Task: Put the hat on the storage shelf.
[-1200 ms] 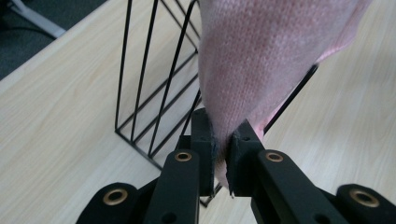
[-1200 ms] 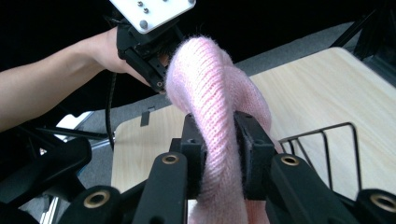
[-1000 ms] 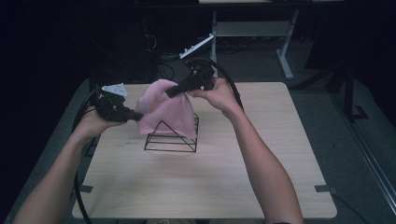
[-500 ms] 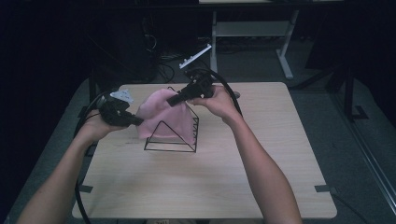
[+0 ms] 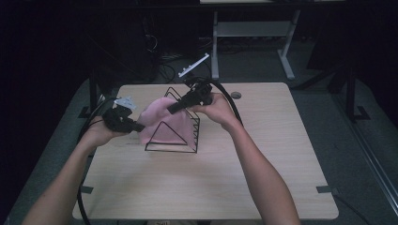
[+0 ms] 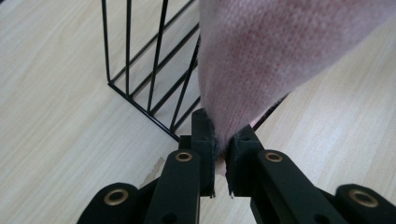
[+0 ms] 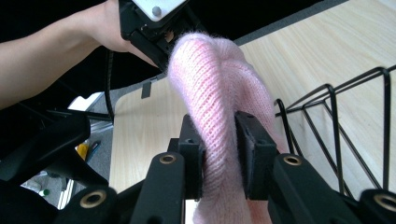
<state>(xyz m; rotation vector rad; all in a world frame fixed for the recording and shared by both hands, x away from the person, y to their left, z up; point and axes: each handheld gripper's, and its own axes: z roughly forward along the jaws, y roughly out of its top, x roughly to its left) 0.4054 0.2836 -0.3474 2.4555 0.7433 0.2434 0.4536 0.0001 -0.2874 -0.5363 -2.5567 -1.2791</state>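
Over the middle of the tabletop (image 5: 263,187), a pink knitted hat (image 5: 162,123) hangs stretched between both hands, and it sits right against a black wire rack (image 5: 180,126) with a triangular front. Left tool (image 5: 139,127) first: it has come in from the hat's left side, and the left gripper view says it all, jaws pinched tight on an edge of the hat (image 6: 280,51), wool squeezed into the narrow slot between them. Behind that fabric, the rack's (image 6: 149,70) thin bars stand upright on the pale wood.

Now the right tool (image 5: 172,110): up at the top of the hat, angled down from the far side, jaws clamped on a thick fold of the knit. From the right gripper view that fold of hat (image 7: 219,93) bulges up between the two black pads, ribbed stitches plain to see, and the left tool (image 7: 161,39) grips the far end of it, with the person's forearm coming in from the left. Rack wires (image 7: 336,121) curve alongside on the right, close to the wool.

Hat off the wood, draped on the rack's left half, held at two points.
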